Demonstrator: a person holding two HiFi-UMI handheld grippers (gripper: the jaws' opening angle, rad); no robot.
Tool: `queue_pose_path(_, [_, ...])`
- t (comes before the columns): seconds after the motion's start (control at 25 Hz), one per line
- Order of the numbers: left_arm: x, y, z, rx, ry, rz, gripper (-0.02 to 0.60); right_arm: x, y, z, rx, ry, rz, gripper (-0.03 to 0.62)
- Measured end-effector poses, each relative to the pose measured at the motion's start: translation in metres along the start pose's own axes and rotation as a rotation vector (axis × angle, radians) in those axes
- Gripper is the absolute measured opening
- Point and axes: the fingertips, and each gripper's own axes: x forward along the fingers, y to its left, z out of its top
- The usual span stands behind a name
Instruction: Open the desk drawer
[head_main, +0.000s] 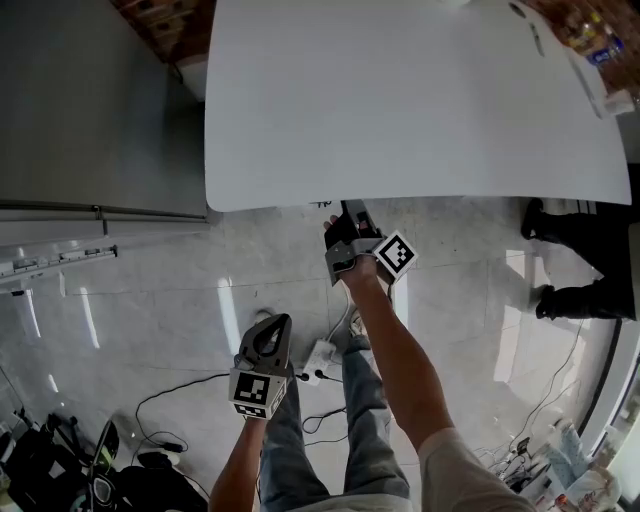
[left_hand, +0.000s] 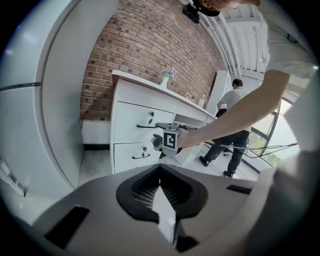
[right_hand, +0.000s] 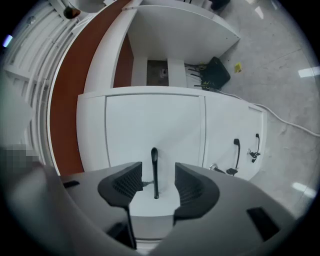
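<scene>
The desk drawer (right_hand: 155, 125) sits shut in the front of the white desk (head_main: 400, 100), its black handle (right_hand: 154, 170) between the spread jaws of the right gripper (right_hand: 155, 184). The left gripper (left_hand: 162, 196), jaws pressed together and empty, hangs well back from the desk.

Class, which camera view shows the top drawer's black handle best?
The right gripper view: the handle stands close up between the right gripper's open jaws. The left gripper view shows it small, from the side; in the head view the desk top hides it.
</scene>
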Motion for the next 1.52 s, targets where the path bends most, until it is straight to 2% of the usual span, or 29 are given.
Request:
queue_pose_path(0.28, [-0.001,0.008,-0.002,-0.002,0.013,0.01,0.012,0.024,0.018,-0.002,0.005,0.032,0.07,0.201])
queue_pose_path(0.36, [0.0,0.01,0.002,0.001,0.009,0.011,0.012,0.024,0.015,-0.001,0.011,0.029,0.058,0.151])
queue_pose_path(0.4, [0.0,0.011,0.003,0.002,0.009,0.013,0.012,0.023,0.011,-0.001,0.011,0.025,0.037,0.058])
queue_pose_path(0.44, [0.001,0.012,0.005,0.002,0.008,0.014,0.012,0.022,0.008,0.0,0.004,0.021,0.02,0.037])
queue_pose_path(1.04, [0.002,0.005,0.0,-0.008,0.0,0.02,0.012,0.004,0.009,-0.007,-0.004,0.011,0.015,0.034])
queue_pose_path(1.28, [0.001,0.008,0.002,-0.003,-0.01,0.028,0.012,-0.038,0.005,-0.019,0.006,0.0,0.01,0.034])
queue_pose_path(1.52, [-0.007,0.017,0.001,-0.024,-0.016,0.066,0.012,-0.1,-0.002,-0.035,0.006,0.013,0.009,0.034])
